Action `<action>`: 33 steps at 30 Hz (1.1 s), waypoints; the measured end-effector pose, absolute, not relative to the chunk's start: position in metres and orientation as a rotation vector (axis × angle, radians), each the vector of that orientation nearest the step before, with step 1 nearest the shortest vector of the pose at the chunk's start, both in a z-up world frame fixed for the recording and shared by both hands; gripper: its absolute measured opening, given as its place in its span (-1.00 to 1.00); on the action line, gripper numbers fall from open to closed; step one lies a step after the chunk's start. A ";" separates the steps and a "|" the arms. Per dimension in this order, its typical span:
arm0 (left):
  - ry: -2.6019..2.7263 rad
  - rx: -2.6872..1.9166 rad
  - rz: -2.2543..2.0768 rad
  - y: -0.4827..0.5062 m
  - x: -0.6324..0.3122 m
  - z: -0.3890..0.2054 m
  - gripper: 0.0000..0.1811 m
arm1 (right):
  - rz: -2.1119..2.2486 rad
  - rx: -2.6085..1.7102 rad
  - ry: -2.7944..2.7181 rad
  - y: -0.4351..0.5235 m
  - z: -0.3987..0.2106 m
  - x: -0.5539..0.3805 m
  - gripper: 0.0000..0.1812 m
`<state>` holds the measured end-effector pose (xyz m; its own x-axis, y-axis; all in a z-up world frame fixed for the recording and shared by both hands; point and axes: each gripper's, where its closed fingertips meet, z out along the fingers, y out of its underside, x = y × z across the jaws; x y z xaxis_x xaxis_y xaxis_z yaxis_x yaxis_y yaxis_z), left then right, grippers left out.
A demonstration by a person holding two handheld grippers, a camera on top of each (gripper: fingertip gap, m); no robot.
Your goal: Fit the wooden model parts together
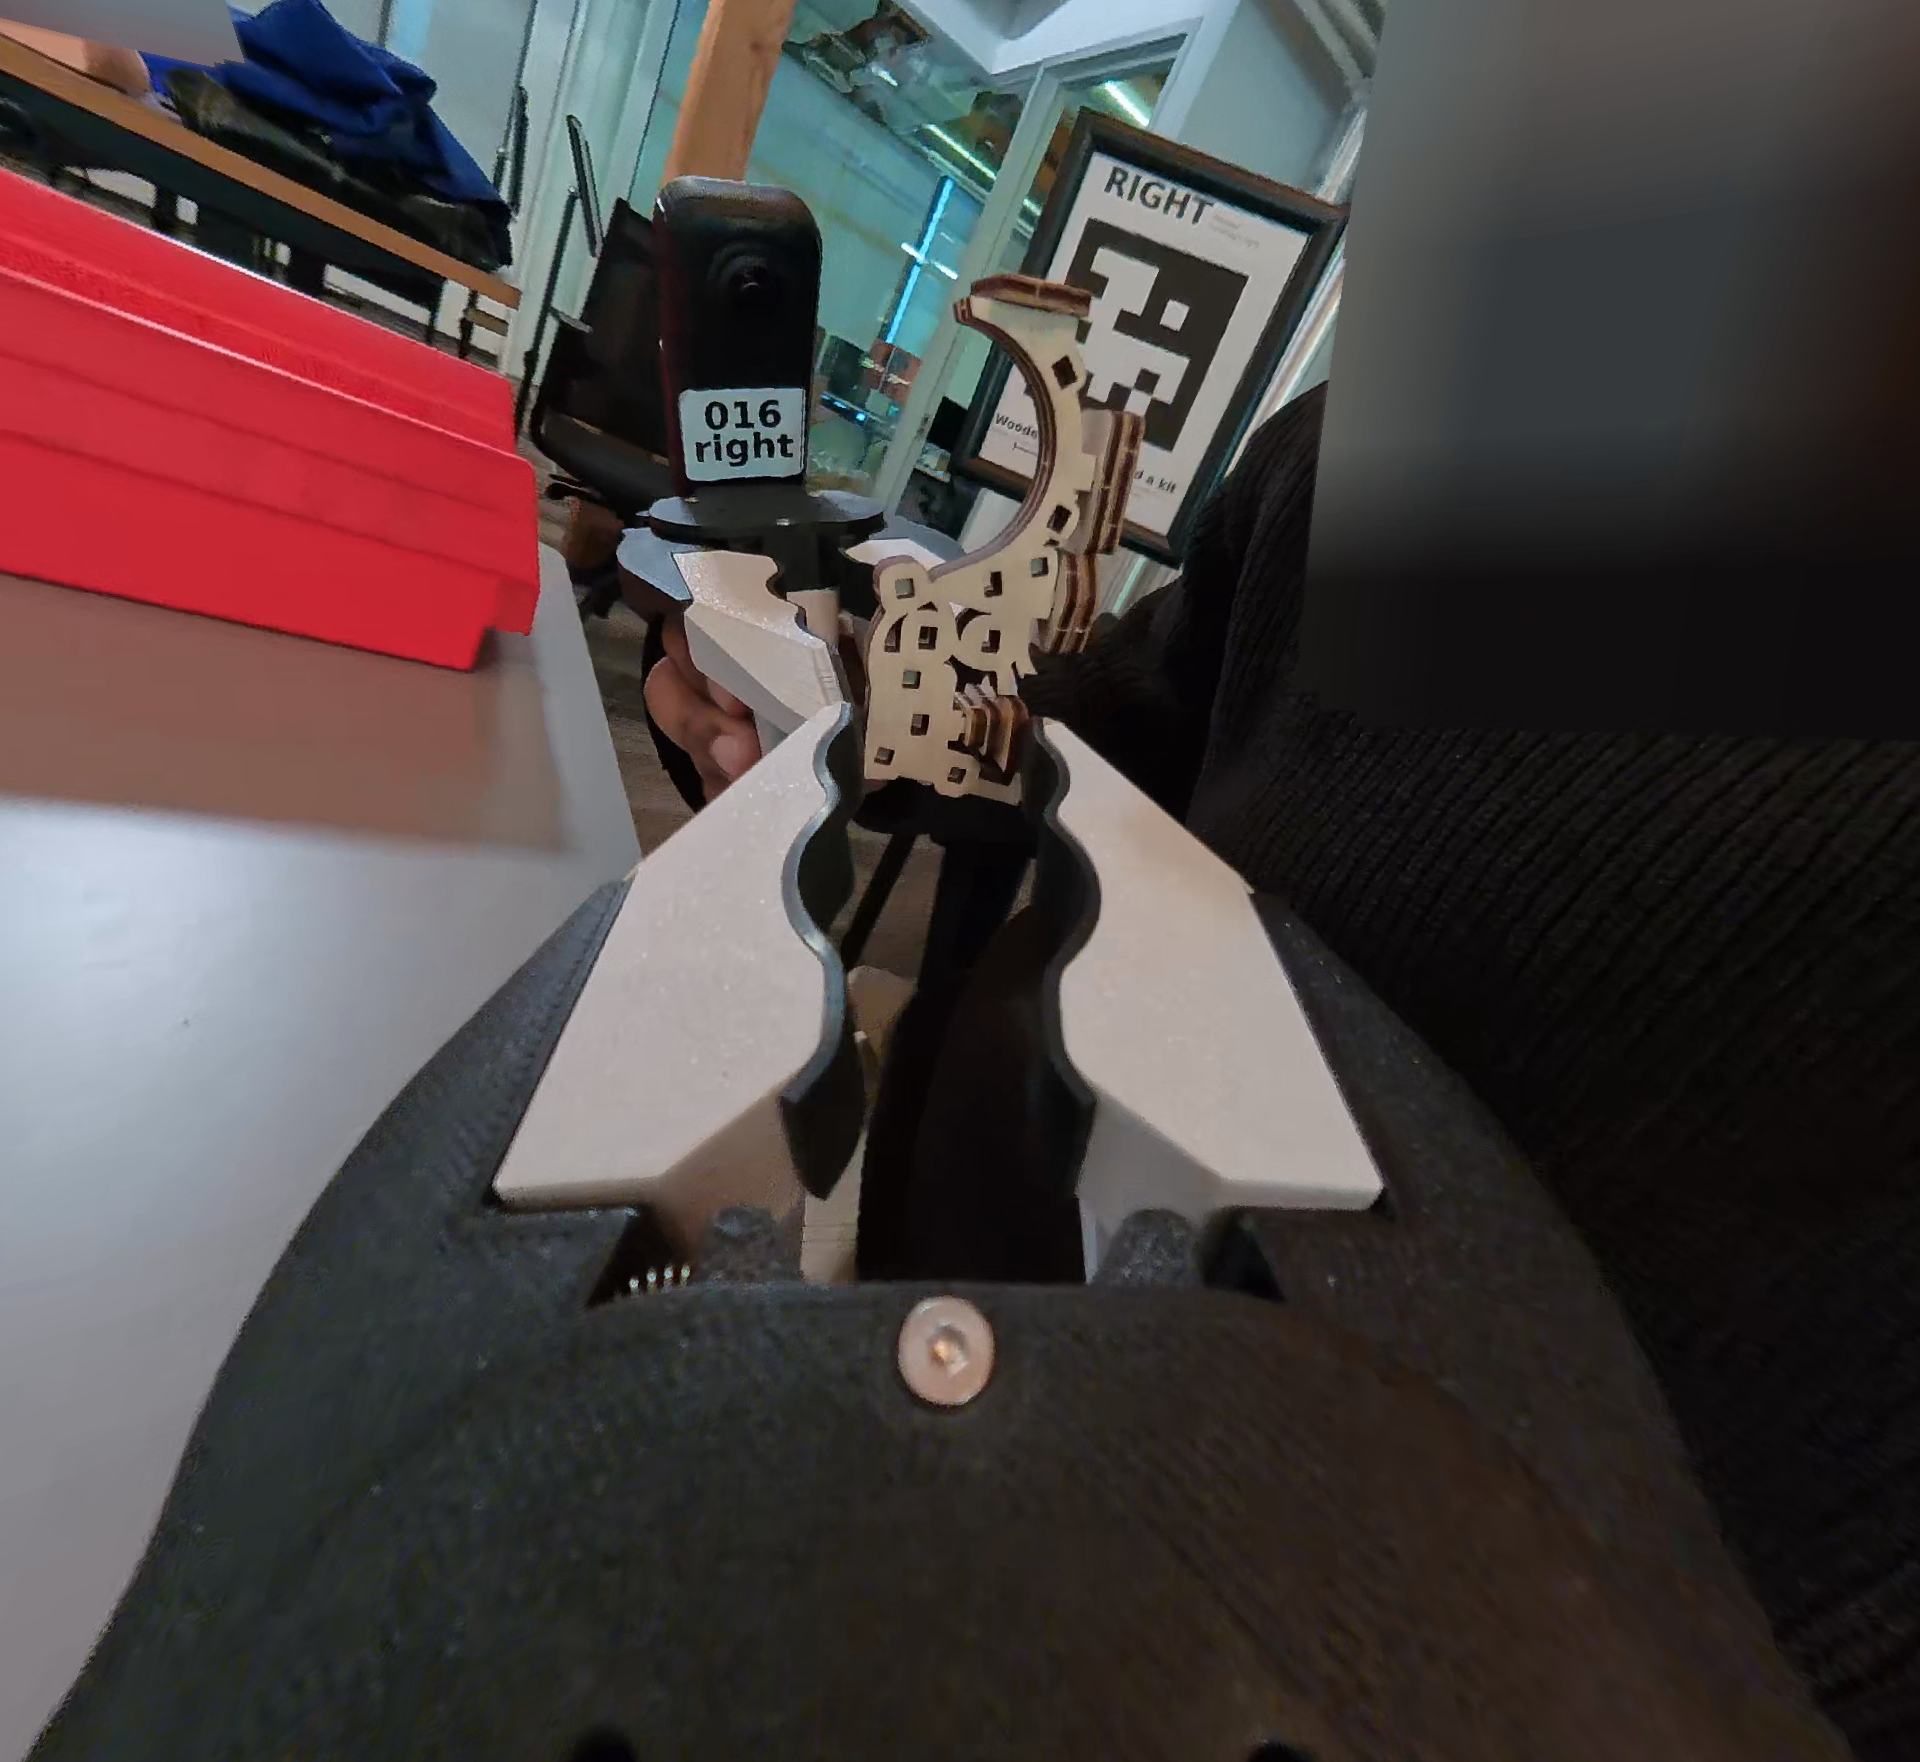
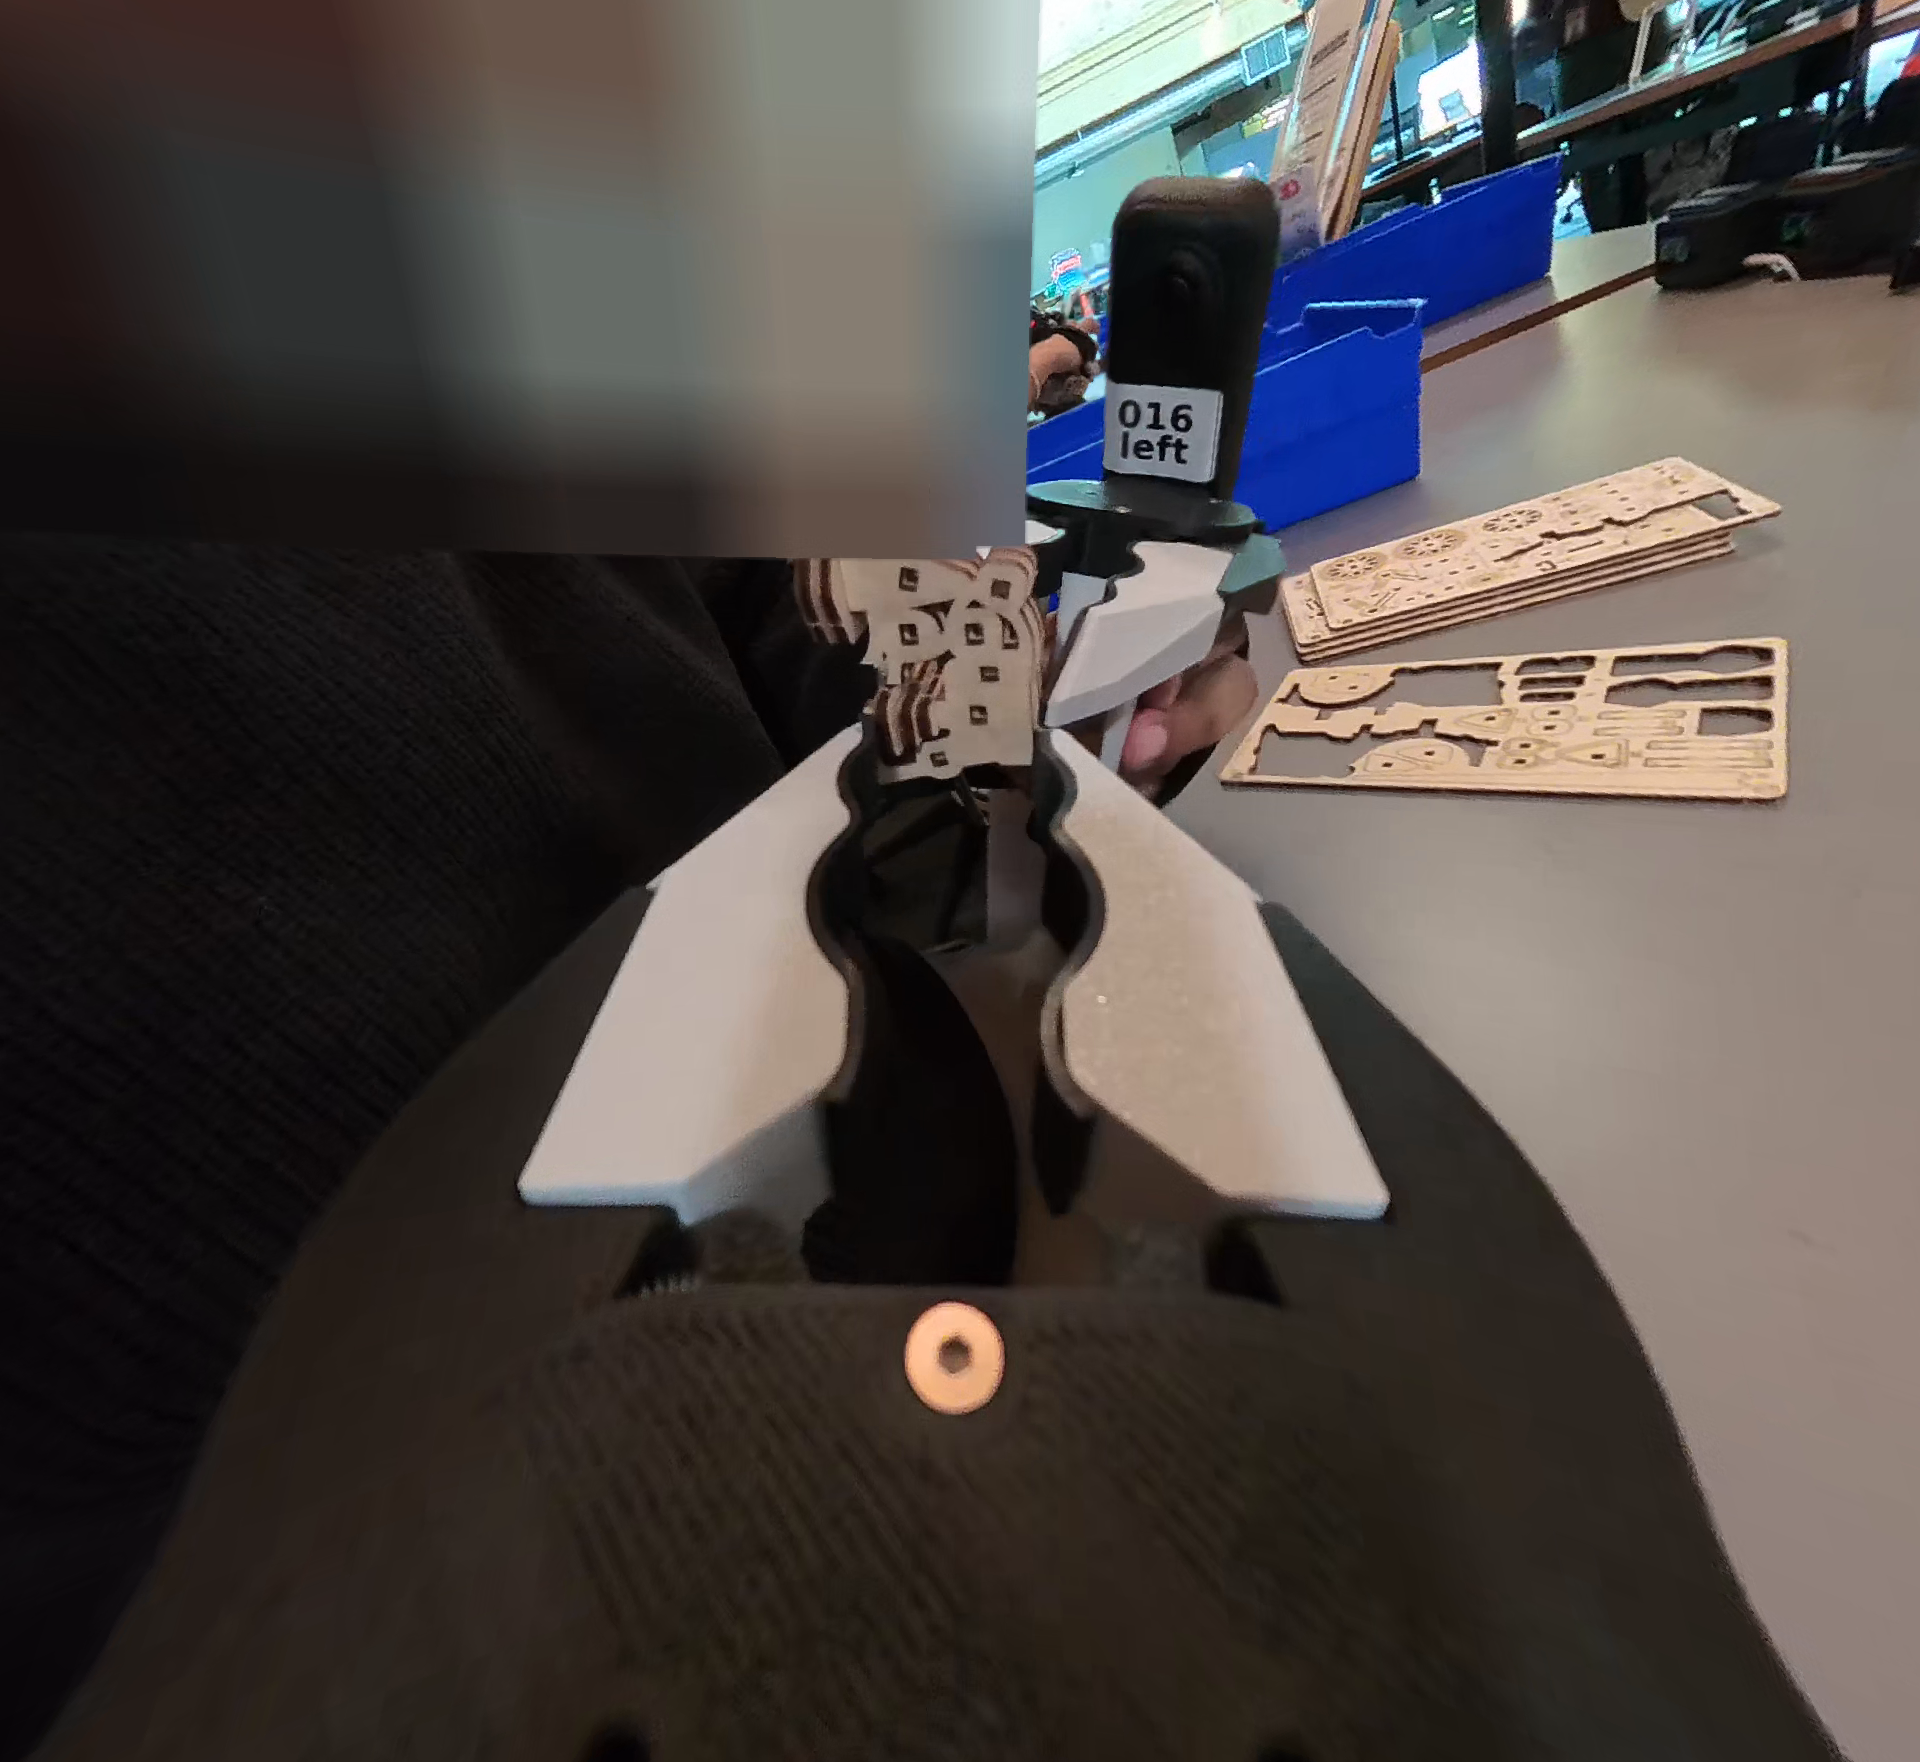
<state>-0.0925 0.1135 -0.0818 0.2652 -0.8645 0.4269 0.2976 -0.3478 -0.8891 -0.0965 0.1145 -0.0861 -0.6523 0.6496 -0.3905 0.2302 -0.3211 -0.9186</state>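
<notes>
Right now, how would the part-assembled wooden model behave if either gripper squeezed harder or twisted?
The wooden model looks stiff and probably light: thin layered plywood. Its slim curved arm seems apt to snap under twisting. With left gripper and right gripper both pinching its base, it likely won't slip.

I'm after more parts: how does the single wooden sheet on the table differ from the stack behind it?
The single wooden sheet lies alone and shows large empty cut-outs; the stack is several sheets piled up, the top one mostly filled with parts. The single sheet lies nearer the camera. Both are pale laser-cut wood, flat on the grey table.
</notes>
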 end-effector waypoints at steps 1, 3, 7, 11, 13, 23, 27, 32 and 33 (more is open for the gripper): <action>0.575 -1.443 -1.315 0.113 -0.092 -0.081 -0.67 | 2.052 -1.111 -1.623 0.114 -0.085 -0.096 -0.69; 0.585 -1.441 -1.287 0.112 -0.091 -0.079 -0.67 | 2.052 -1.091 -1.622 0.113 -0.083 -0.095 -0.69; 0.590 -1.434 -1.273 0.111 -0.090 -0.078 -0.67 | 2.025 -1.059 -1.636 0.112 -0.082 -0.094 -0.69; 0.597 -1.435 -1.236 0.111 -0.089 -0.077 -0.67 | 2.026 -1.043 -1.631 0.112 -0.080 -0.092 -0.69; 0.590 -1.436 -1.229 0.112 -0.089 -0.076 -0.67 | 2.031 -1.044 -1.624 0.113 -0.080 -0.092 -0.69; 0.383 -1.450 -1.414 0.127 -0.102 -0.082 -0.67 | 2.175 -1.242 -1.494 0.127 -0.085 -0.104 -0.69; 0.253 -1.451 -1.556 0.135 -0.107 -0.089 -0.67 | 2.165 -1.332 -1.477 0.132 -0.094 -0.109 -0.69; 0.279 -1.459 -1.532 0.135 -0.106 -0.089 -0.67 | 2.158 -1.335 -1.478 0.132 -0.094 -0.109 -0.69; 0.277 -1.458 -1.538 0.135 -0.106 -0.089 -0.67 | 2.158 -1.339 -1.478 0.132 -0.095 -0.108 -0.69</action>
<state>-0.1057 0.1348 -0.0894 0.1781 -0.7432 0.6449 0.4714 -0.5109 -0.7189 -0.1085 0.1322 -0.0948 -0.5686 0.6020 -0.5606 0.3054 -0.4782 -0.8234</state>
